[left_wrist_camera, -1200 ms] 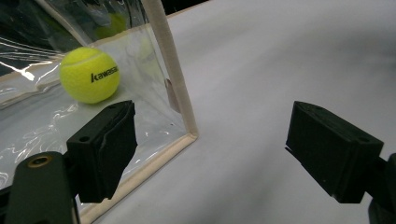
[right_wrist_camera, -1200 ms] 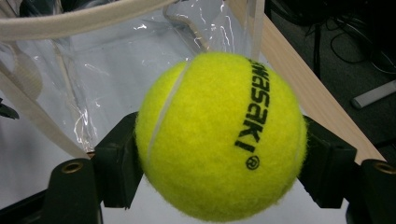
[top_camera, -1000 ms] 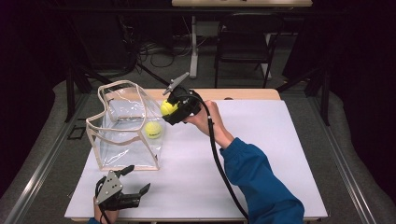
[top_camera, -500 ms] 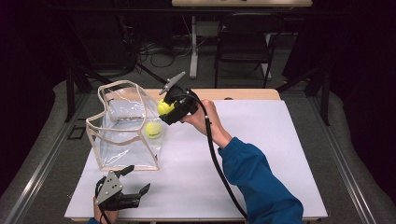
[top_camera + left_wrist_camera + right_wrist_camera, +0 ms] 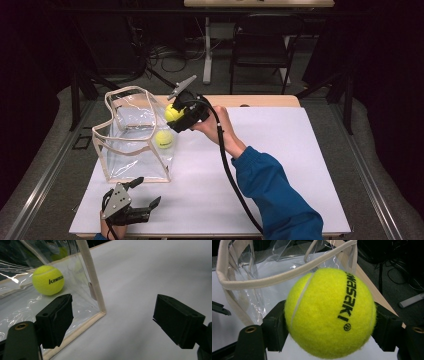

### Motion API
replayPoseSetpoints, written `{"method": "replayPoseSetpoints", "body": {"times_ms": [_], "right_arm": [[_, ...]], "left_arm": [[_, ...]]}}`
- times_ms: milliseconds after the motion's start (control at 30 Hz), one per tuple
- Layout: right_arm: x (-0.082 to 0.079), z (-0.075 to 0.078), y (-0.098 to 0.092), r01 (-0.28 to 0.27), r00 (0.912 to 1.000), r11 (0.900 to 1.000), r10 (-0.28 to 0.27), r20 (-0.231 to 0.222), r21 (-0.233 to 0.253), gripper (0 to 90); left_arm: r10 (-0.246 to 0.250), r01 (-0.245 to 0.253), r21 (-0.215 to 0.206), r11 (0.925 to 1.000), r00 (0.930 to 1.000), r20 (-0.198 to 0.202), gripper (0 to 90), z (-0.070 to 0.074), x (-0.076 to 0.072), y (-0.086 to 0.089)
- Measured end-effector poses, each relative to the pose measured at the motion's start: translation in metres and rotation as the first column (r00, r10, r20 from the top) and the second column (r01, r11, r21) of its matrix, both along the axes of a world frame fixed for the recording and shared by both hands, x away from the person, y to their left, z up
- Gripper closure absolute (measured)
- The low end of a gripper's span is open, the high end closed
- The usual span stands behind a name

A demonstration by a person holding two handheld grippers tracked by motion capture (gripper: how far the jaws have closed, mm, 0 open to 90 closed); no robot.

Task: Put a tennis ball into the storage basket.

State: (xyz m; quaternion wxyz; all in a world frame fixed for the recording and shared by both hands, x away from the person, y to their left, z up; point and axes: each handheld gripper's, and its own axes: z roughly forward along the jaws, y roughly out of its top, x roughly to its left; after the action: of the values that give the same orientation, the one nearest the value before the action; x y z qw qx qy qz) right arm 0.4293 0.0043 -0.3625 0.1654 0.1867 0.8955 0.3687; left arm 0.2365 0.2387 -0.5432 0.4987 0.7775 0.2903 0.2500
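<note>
While the right gripper point(image 5: 176, 114) pinches a ball point(image 5: 329, 312) at the bag point(image 5: 131, 135) rim, the next move calls for carrying it over the opening and releasing. Spread, the left gripper point(image 5: 145, 195) rests on the surface point(image 5: 300, 165).

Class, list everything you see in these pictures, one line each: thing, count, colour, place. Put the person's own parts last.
Tennis balls: 2, yellow; held ball clamped in the right tool by the bag's rim, other ball inside the bag.
Clear bag: 1, transparent with cream trim, upright at the table's left.
Table: 1, white top.
Chair: 1, dark, beyond the table.
Sleeve: 1, blue, on the right arm.
Right tool: 1, black, raised at the bag's rim.
Left tool: 1, black, jaws apart, low on the table's near edge, in front of the bag.
</note>
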Motion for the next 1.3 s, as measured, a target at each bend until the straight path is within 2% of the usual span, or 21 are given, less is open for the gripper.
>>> {"method": "replayPoseSetpoints", "body": {"times_ms": [433,1300], "right_arm": [[-0.002,0.009,0.005,-0.006,0.9998,1.000,0.005,0.018,0.031,25.7],[-0.006,0.015,0.018,-0.021,0.9991,0.998,0.019,0.037,0.056,25.7]], "left_arm": [[0.000,0.000,-0.002,1.0000,1.0000,0.001,16.1,0.000,0.000,0.000],[0.001,-0.001,-0.006,1.0000,1.0000,0.003,16.1,0.000,0.000,0.000]]}}
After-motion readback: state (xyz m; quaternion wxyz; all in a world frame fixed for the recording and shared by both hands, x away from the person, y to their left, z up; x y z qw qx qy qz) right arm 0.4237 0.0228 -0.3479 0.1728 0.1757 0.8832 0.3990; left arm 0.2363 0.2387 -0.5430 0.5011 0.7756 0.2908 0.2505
